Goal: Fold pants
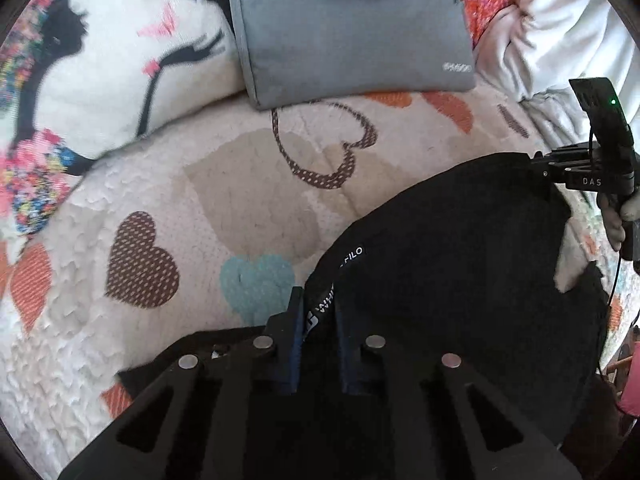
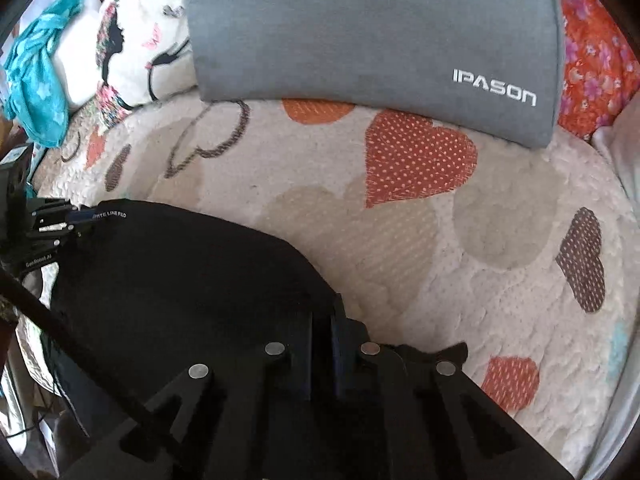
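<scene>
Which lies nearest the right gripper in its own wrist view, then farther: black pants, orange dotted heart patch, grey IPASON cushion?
1. Black pants, clamped in the right gripper.
2. Orange dotted heart patch, mid-quilt ahead.
3. Grey IPASON cushion, at the far edge.

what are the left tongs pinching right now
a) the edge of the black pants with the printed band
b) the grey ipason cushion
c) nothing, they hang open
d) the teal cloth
a: in the left wrist view the left tongs are shut on the lettered edge of the black pants.
</scene>
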Available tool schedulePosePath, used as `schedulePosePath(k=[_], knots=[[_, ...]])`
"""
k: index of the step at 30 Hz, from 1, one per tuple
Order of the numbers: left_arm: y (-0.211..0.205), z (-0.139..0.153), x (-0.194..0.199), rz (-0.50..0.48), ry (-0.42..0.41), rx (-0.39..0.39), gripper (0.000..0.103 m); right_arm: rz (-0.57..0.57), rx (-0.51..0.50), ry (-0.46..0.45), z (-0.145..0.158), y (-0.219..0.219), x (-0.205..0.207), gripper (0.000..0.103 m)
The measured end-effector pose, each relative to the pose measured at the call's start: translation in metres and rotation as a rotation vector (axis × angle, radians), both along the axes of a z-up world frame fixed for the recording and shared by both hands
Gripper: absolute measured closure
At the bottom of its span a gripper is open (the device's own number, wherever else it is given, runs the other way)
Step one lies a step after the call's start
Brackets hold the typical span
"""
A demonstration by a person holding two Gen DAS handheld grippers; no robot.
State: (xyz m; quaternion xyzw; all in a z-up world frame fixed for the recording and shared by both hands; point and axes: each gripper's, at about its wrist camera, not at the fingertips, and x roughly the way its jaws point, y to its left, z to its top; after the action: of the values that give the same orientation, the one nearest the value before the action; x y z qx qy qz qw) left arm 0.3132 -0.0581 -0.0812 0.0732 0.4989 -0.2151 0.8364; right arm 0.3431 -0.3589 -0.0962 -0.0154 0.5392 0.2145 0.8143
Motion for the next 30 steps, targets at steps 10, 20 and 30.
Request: schedulePosePath(k=[10, 20, 30], knots=[[0.028, 0.077, -0.146, 0.06, -0.147, -0.129, 0.09, -0.015, 0.076, -0.043, 0.06, -0.022, -0.136, 0.095], [0.047, 0.003, -0.286, 0.138, -0.021, 0.066, 0.08, -0.077, 0.093, 0.172, -0.005, -0.047, -0.276, 0.079], [0.138, 0.025, -0.348, 0.49, -0.053, -0.063, 0.079, -0.431, 0.15, 0.028, 0.031, -0.139, -0.279, 0.037]])
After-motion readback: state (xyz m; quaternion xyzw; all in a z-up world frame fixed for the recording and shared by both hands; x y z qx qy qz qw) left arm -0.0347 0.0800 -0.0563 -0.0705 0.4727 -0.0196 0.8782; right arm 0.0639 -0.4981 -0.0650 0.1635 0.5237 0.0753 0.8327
